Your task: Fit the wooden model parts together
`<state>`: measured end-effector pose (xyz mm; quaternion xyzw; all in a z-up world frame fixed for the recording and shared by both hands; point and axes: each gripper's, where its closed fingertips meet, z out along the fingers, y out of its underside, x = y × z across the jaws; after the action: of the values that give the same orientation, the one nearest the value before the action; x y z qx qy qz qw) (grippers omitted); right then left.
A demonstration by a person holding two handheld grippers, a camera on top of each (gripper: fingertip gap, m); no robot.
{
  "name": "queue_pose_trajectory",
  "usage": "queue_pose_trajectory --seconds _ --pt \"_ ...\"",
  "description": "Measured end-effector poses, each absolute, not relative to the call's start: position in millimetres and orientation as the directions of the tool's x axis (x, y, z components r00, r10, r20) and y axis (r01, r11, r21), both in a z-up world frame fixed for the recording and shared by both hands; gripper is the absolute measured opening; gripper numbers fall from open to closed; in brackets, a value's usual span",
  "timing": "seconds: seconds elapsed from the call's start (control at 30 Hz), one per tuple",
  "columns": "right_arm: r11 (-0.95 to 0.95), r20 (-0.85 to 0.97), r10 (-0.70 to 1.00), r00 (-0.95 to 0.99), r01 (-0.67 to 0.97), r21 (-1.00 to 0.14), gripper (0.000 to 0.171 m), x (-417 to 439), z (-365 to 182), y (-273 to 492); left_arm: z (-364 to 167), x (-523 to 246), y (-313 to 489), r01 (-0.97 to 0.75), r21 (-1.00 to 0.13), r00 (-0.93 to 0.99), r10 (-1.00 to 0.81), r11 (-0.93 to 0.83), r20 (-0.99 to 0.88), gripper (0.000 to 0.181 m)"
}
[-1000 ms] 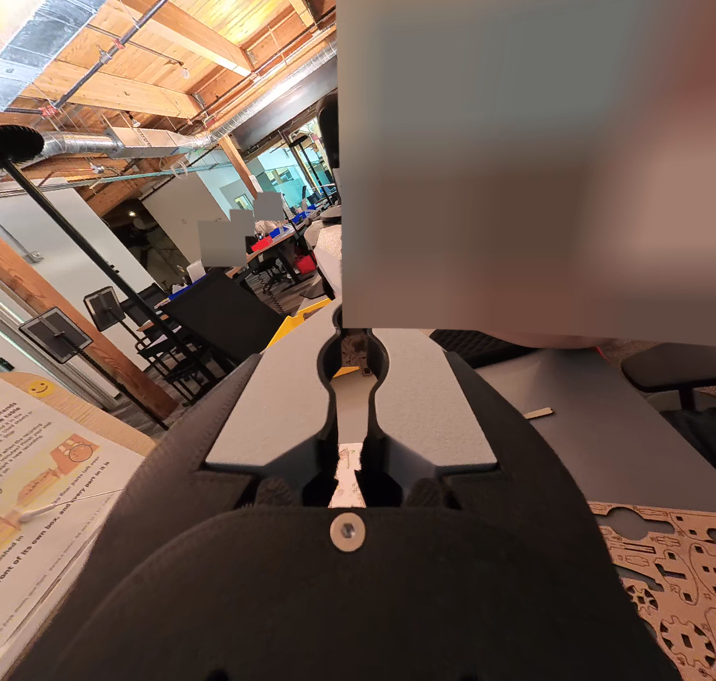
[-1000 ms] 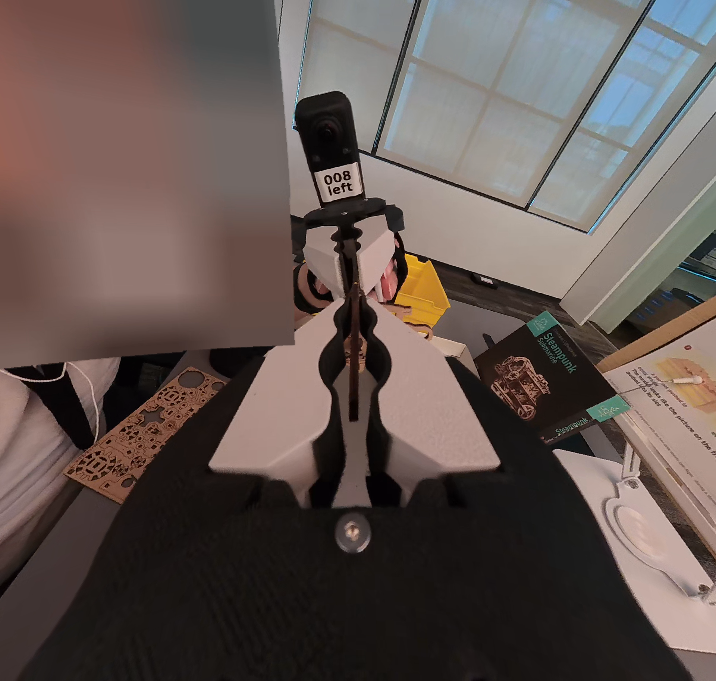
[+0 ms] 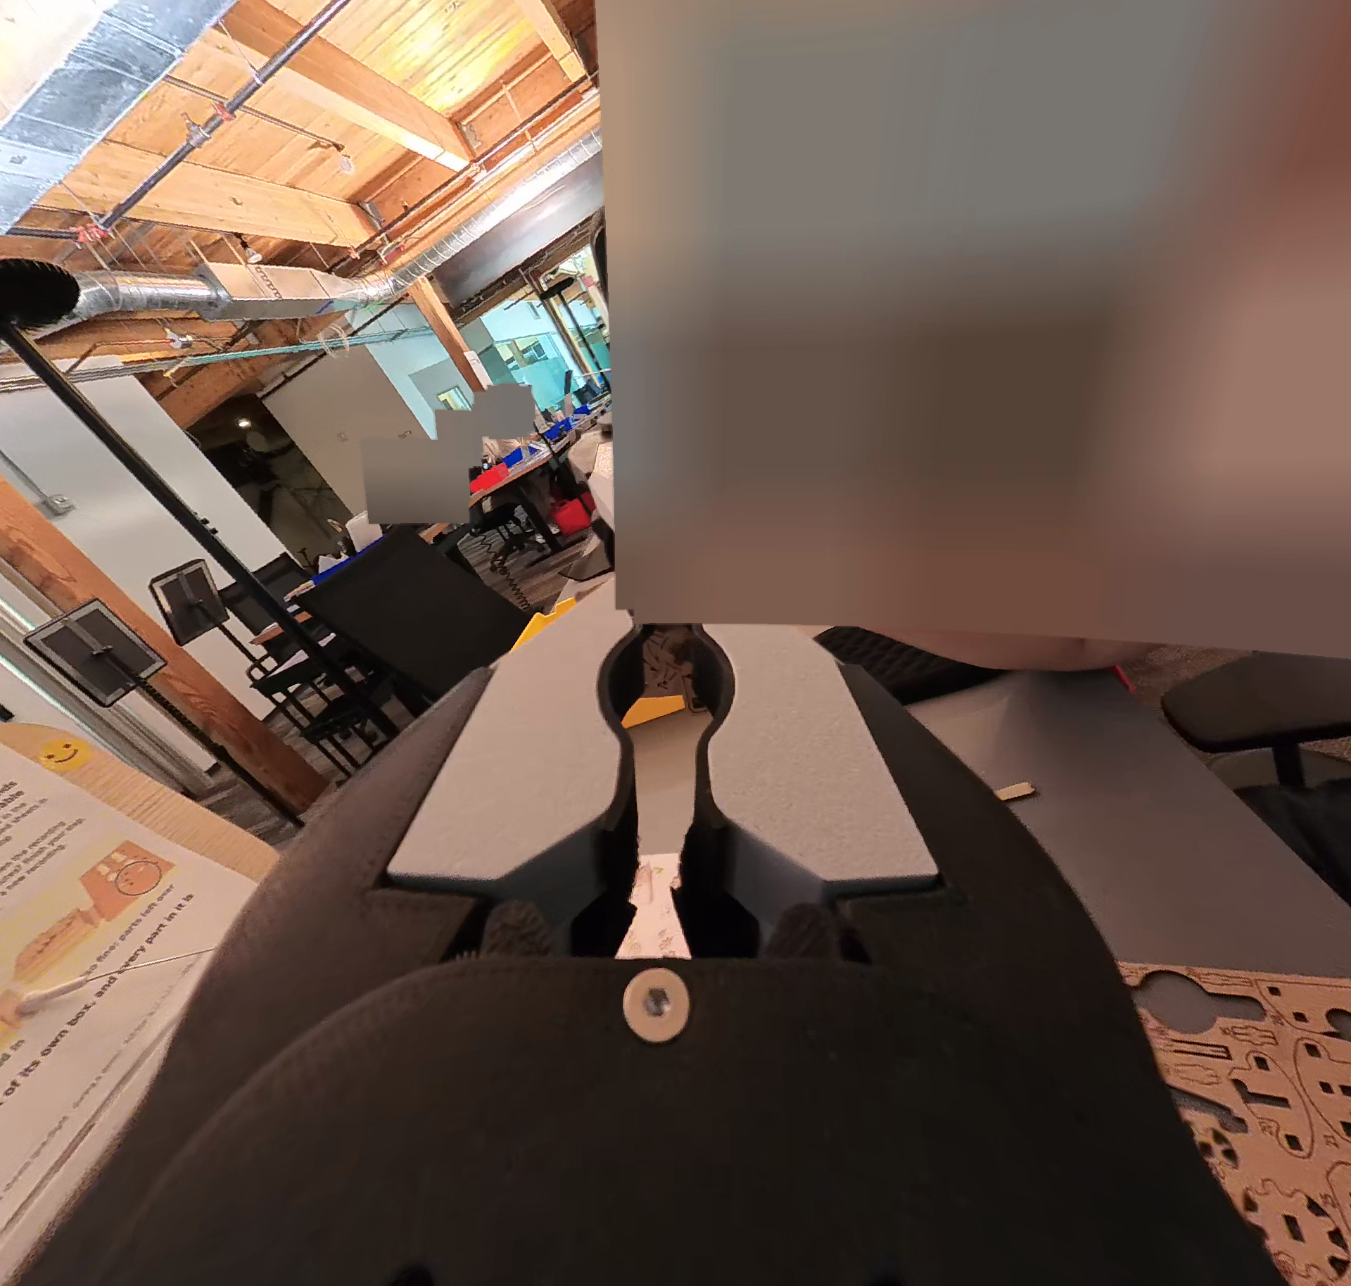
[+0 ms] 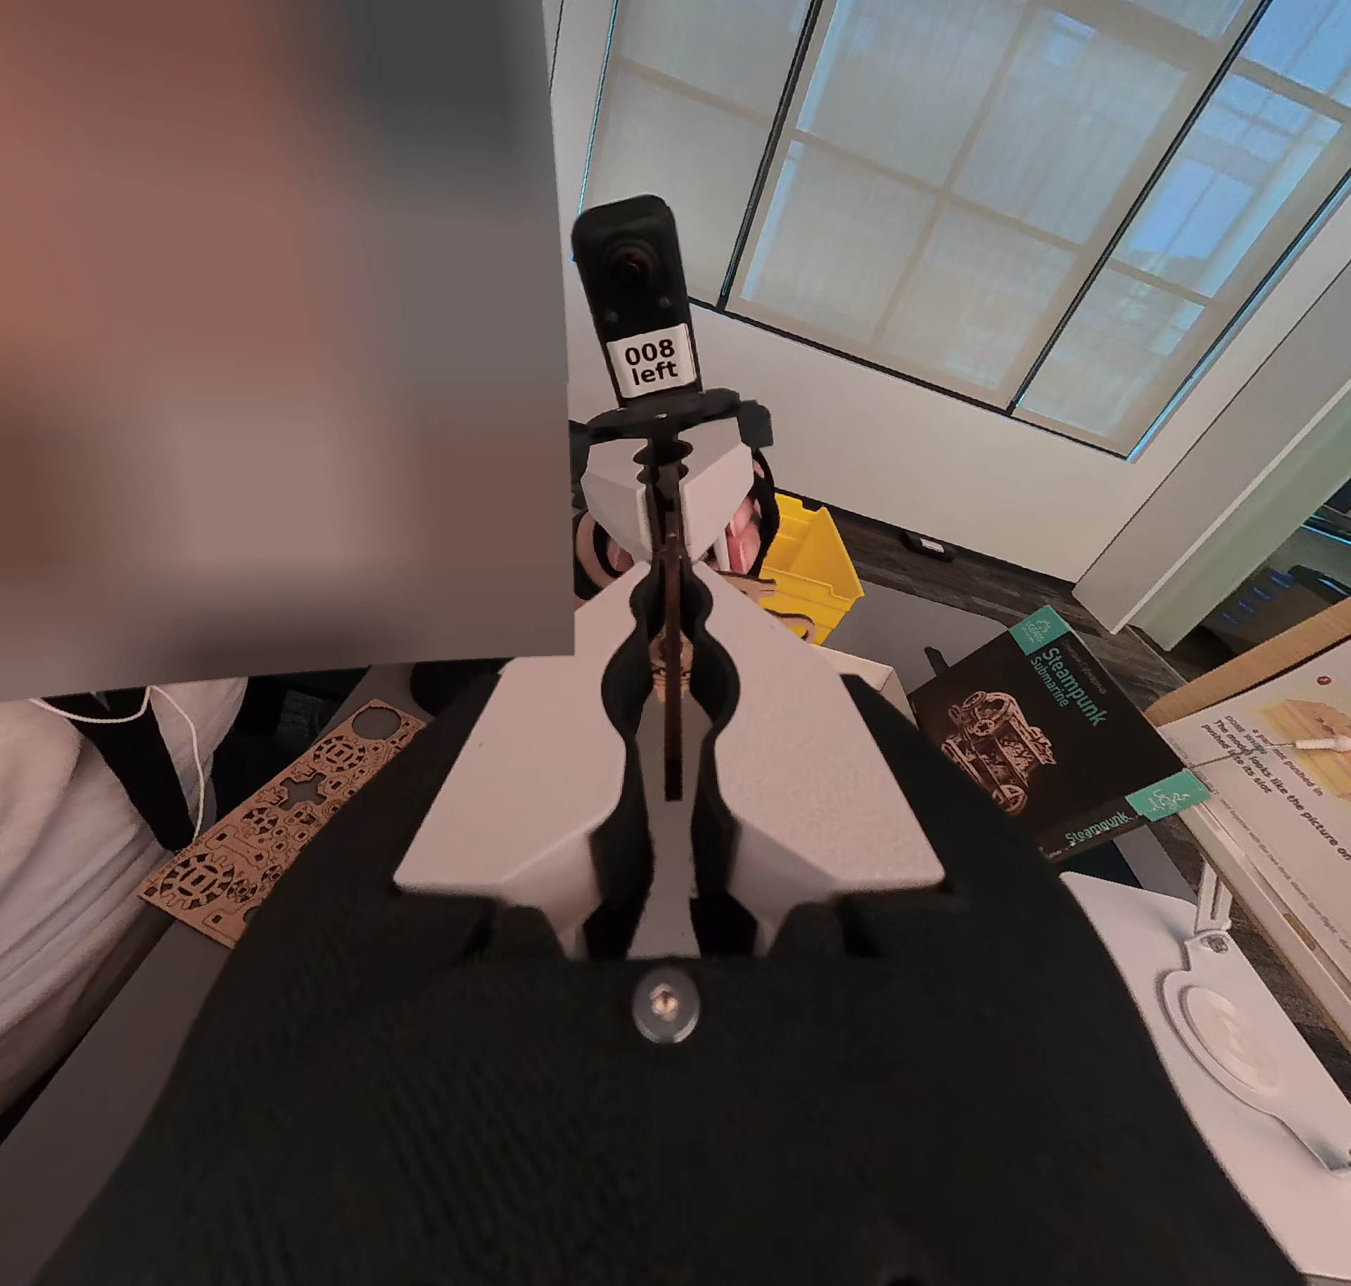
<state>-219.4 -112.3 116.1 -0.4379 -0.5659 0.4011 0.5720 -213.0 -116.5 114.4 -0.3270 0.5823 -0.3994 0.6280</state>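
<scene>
Little has changed since a second ago: both grippers are held tip to tip above the table, as before, with only a slight drift of the view.

In the right wrist view, the right gripper (image 4: 669, 578) is closed on a thin dark wooden part (image 4: 671, 710), seen edge-on and running lengthwise between its fingers (image 4: 804, 761). The front end of that part is met by the left gripper (image 4: 661, 512), which faces this camera; its jaws are brought together on the same part or on one joined to it, and which of the two cannot be told. A small round wooden piece (image 4: 669, 658) is glimpsed around the part, inside the finger recess.

In the left wrist view, the left gripper (image 3: 669, 629) is tipped upward, and a pale wooden piece (image 3: 669, 666) is seen at its tips; most of what lies beyond is hidden.

On the grey table (image 3: 1096, 849), a laser-cut sheet (image 4: 278, 819) lies flat, well apart from the held parts. A dark box (image 4: 1038, 732), a yellow bin (image 4: 804, 563) and an instruction page (image 3: 80, 907) are also seen.
</scene>
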Motion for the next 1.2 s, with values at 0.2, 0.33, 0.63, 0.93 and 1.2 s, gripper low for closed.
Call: queue_pose_trajectory --seconds 0.2,0.33,0.63,0.93,1.2 --pt "0.310 0.313 0.949 0.043 0.065 -0.948 0.001 -219.4 113.1 -112.3 111.1 -212.4 -115.9 0.089 -0.868 0.008 -0.872 0.489 -0.490 0.002" --pt "0.305 0.309 0.950 0.045 0.085 -0.949 0.001 -218.6 110.0 -110.6 108.2 -211.4 -114.3 0.066 -0.868 0.007 -0.870 0.491 -0.492 0.002" --pt "0.294 0.300 0.953 0.037 0.110 -0.949 0.001 -217.9 106.3 -111.0 104.1 -210.1 -114.4 0.045 -0.876 -0.010 -0.877 0.480 -0.481 0.002" --pt "0.290 0.296 0.955 0.038 0.110 -0.951 0.001 -218.5 105.7 -111.0 103.5 -210.4 -114.4 0.044 -0.876 -0.014 -0.876 0.481 -0.482 0.002" --pt "0.313 0.322 0.944 0.070 0.118 -0.942 0.001 -214.1 111.7 -108.4 106.7 -208.4 -112.0 0.079 -0.898 -0.020 -0.900 0.432 -0.435 0.000"
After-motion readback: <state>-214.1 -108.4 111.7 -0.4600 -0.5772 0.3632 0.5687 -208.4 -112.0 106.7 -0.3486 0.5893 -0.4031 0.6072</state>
